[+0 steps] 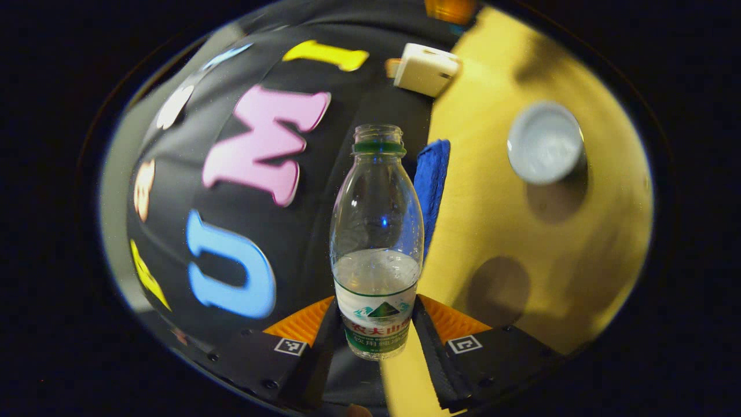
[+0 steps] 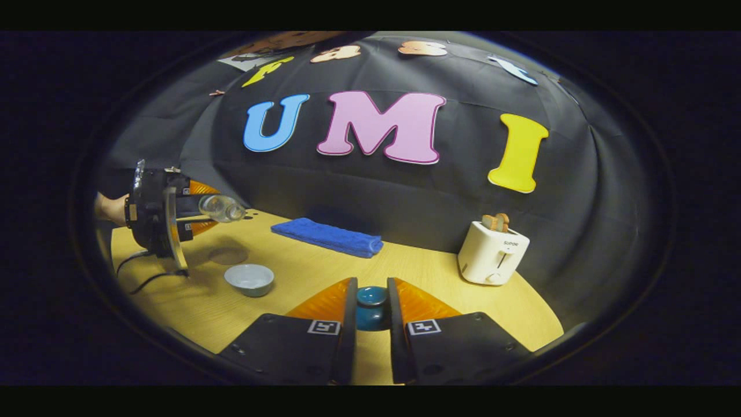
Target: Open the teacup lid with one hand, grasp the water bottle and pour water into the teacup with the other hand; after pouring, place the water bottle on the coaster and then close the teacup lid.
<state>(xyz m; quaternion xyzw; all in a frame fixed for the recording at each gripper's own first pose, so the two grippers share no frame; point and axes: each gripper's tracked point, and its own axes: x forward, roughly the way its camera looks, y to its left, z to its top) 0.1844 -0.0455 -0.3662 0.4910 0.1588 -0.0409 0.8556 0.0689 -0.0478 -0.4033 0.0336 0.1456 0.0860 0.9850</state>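
the left gripper (image 1: 379, 330) is clamped on the bottle (image 1: 376, 255), both fingers pressing its labelled lower part. the bottle is clear plastic, uncapped, with a green neck ring, and water fills about its lower third. in the right gripper view the left gripper (image 2: 200, 217) sits at 9 o'clock with the bottle (image 2: 223, 208) held on its side above the table (image 2: 417, 272), mouth toward the cup (image 2: 249, 278), which stands just below at 7 o'clock. in the left gripper view the cup (image 1: 545, 142) lies at 2 o'clock; it is a pale, shallow bowl, open, and i cannot tell whether water is in it.

the right gripper (image 2: 371, 315) is closed on a dark blue lid (image 2: 371, 301), held between its fingers at 6 o'clock, off the cup.

so the lid is off and the bottle is grasped and tilted; i judge pouring is about to start or under way, though no stream is visible. left to do: finish pouring, set the bottle on the coaster (image 2: 228, 255), the flat round disc just behind the cup, then put the lid back.
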